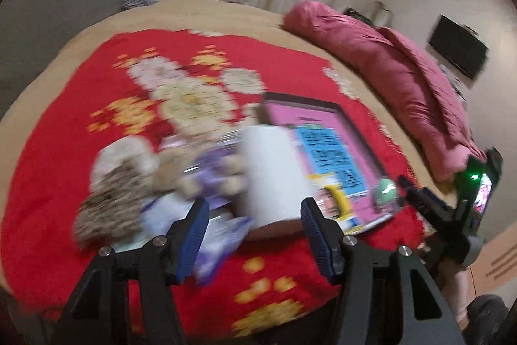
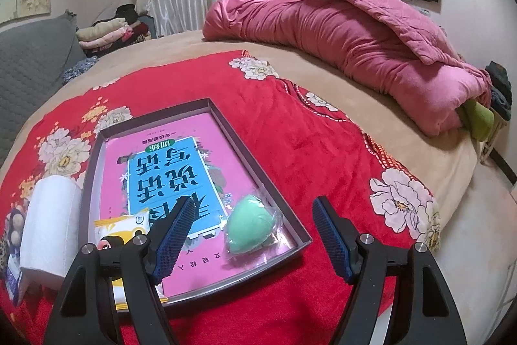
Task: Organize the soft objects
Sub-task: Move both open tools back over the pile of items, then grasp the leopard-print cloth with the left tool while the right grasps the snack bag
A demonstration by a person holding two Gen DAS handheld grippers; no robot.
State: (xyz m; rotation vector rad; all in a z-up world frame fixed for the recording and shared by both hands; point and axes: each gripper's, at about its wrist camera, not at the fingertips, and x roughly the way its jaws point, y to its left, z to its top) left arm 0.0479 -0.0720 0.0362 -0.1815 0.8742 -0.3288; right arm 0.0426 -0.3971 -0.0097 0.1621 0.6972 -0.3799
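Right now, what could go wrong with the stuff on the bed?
1. The paper roll stands upright on the soft red blanket, outside the tray. A nudge from the open left hand-held gripper might tip it.
2. The green sponge sits in slippery-looking clear wrap, so it may slide out of a grip.
3. The left view is blurred, so aiming there could be off.

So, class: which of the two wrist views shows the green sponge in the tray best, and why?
The right wrist view. There the green sponge lies sharp and whole in its clear wrapper, at the near corner of the tray. In the left wrist view the green sponge is only a small blurred blob near the tray's right edge.
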